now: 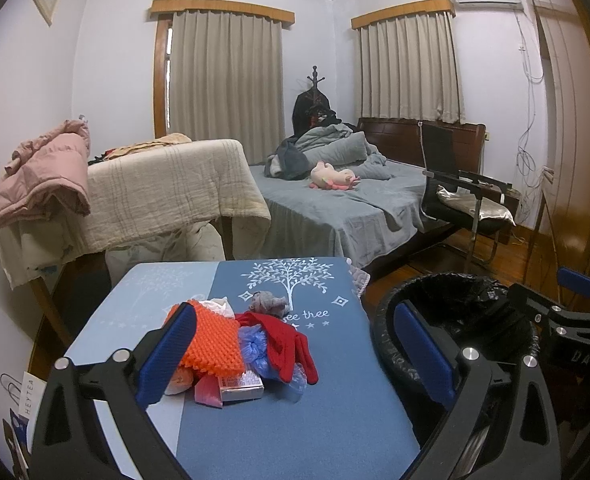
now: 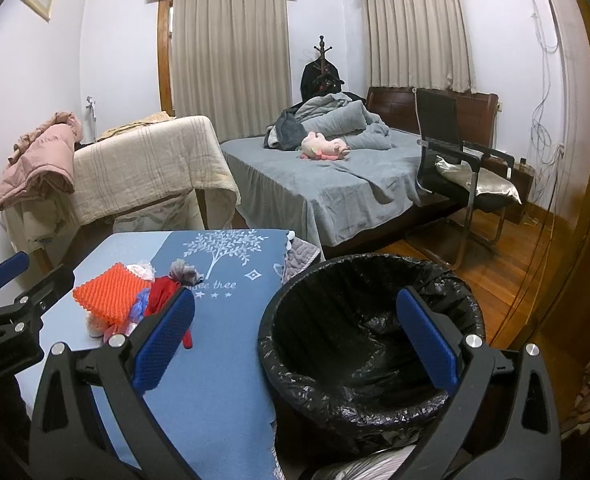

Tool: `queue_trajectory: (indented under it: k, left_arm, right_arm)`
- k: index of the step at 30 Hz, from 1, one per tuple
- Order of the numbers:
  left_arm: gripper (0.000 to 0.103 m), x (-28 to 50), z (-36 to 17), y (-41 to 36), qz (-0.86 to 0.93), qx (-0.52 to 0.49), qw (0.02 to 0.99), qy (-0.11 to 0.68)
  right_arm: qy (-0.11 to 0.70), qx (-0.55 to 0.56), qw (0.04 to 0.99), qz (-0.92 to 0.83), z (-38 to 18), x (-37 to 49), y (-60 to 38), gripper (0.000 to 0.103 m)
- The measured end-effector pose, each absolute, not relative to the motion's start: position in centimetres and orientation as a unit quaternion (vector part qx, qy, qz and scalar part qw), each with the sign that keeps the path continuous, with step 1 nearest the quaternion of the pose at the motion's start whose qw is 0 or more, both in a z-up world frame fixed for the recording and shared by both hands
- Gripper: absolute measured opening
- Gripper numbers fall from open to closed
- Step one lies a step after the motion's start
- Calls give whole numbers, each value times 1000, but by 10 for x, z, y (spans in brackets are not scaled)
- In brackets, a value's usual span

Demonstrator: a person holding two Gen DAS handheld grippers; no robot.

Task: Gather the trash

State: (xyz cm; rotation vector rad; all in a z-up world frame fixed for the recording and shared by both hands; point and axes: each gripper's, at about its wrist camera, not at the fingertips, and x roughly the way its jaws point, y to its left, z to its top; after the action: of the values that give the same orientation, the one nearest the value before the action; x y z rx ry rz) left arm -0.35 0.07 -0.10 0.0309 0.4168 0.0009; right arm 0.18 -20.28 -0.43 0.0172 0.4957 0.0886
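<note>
The table (image 1: 295, 420), draped in a blue cloth printed with a white tree, is filling the ground ahead of and below the left claw (image 1: 295, 356). The bin (image 2: 375, 320), lined with a black bag and looking empty, is standing just off the table's right edge, directly ahead of and beneath the right claw (image 2: 295, 340). Both claws are spread wide and gripping nothing.

The trash pile (image 1: 247, 344) is sitting on the table just ahead of the left claw, toward its left finger; from the right claw it is lying off to the left, past its left finger. Within it, the orange knobbly mat (image 1: 211, 344) is looking the largest piece: probably light, springy and bendable, best pinched at a free edge. The red fabric piece (image 1: 291, 344), seemingly a glove, is draping limp and should bunch easily if pinched at mid-body. The crumpled blue plastic (image 1: 255, 348) under it is probably thin and slippery, so a deep bite is safer. The small carton (image 1: 242, 391) at the near side is stiff and is offering flat faces to clamp. A grey wad (image 1: 267, 303) and pale crumpled paper (image 1: 219, 306) are lying on the far side, both surely feather-light.

Bare cloth is lying open between pile and right table edge, giving a clear sideways path to the bin's mouth. The pile is sitting well in from every edge.
</note>
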Motion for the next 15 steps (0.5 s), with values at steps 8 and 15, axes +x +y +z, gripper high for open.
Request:
queue_trajectory:
  k: [8, 15]
  left_arm:
    - [97, -1, -3, 6, 2, 14, 978, 207]
    - [97, 0, -3, 8, 1, 13, 978, 208]
  right_arm:
    - [246, 9, 968, 45, -9, 1, -201, 98]
    - [246, 10, 968, 44, -8, 2, -201, 98]
